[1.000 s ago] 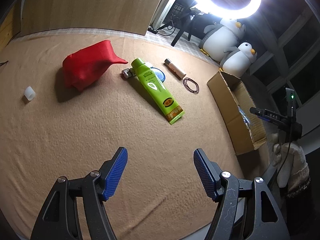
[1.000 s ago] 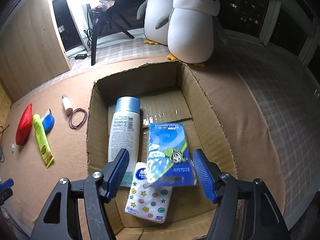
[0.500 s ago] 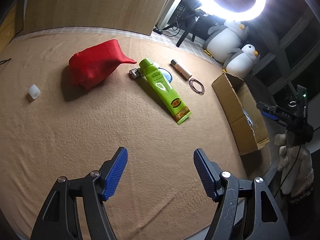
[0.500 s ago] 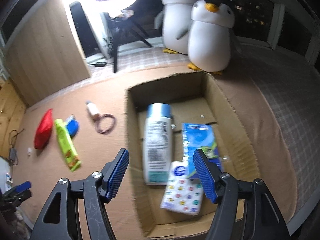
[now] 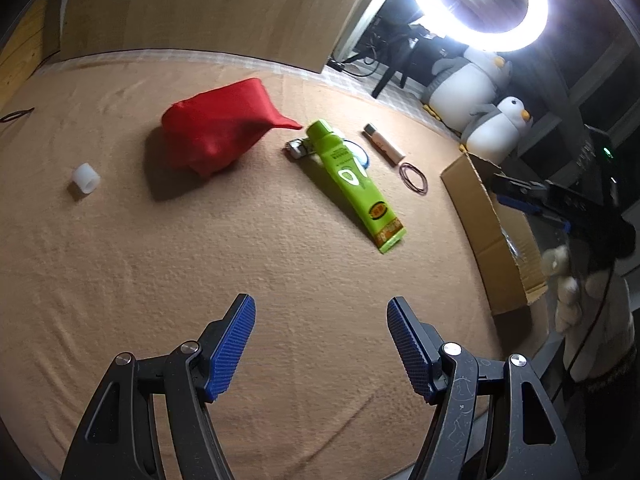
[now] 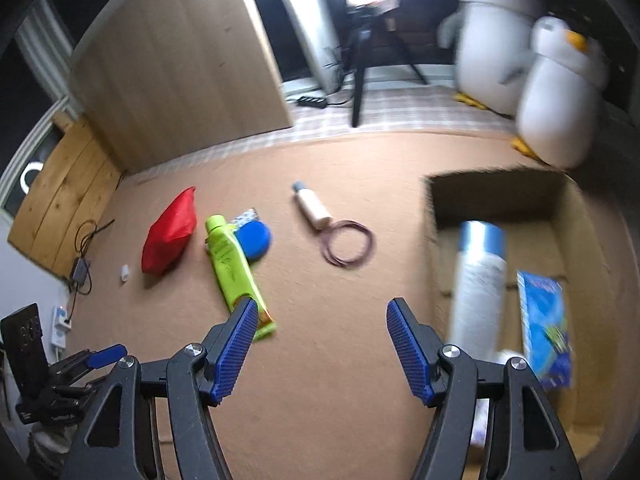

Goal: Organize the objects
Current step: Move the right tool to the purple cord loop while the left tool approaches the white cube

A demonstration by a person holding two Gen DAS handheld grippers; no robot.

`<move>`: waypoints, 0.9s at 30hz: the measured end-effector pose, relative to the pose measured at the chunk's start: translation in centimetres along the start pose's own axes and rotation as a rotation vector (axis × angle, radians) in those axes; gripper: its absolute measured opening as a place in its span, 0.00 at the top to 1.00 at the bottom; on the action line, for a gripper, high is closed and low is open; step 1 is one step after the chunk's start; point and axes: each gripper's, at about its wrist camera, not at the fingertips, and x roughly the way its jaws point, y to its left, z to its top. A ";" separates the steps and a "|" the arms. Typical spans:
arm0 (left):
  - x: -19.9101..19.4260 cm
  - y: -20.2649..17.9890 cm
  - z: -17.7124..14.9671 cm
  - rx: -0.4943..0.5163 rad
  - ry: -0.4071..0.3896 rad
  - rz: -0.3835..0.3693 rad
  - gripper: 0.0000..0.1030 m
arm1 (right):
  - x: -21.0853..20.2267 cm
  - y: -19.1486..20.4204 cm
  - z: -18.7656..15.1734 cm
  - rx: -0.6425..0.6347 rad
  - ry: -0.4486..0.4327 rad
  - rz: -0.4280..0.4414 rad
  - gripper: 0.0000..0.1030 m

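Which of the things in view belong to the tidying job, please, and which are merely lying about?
Job:
cardboard box
white bottle
blue packet
green tube
red pouch
blue disc
small cream tube
hair ties
white cap

Lying about:
plush penguins
ring light
tripod

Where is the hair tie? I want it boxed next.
In the right wrist view the hair tie lies on the mat, centre, between the small cream tube and the cardboard box.

Pouch [image 6: 170, 236] left of tube [image 6: 234, 270]; stick [image 6: 312, 205], bands [image 6: 347, 248] between tube and box [image 6: 434, 216]; bottle [image 6: 478, 280] in box.
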 end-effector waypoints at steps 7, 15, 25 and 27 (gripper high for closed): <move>-1.2 2.7 -0.6 -0.059 -0.021 0.038 0.30 | 5.6 1.1 4.0 -0.014 0.124 0.044 0.48; -3.4 6.9 -1.0 -0.149 -0.065 0.096 0.30 | 11.6 0.9 6.0 -0.062 0.250 -0.048 0.55; -4.3 10.7 0.1 -0.193 -0.089 0.144 0.30 | 14.0 1.0 5.8 -0.131 0.291 -0.146 0.67; -4.3 10.9 0.4 -0.192 -0.088 0.147 0.30 | 13.9 1.4 5.4 -0.175 0.294 -0.169 0.72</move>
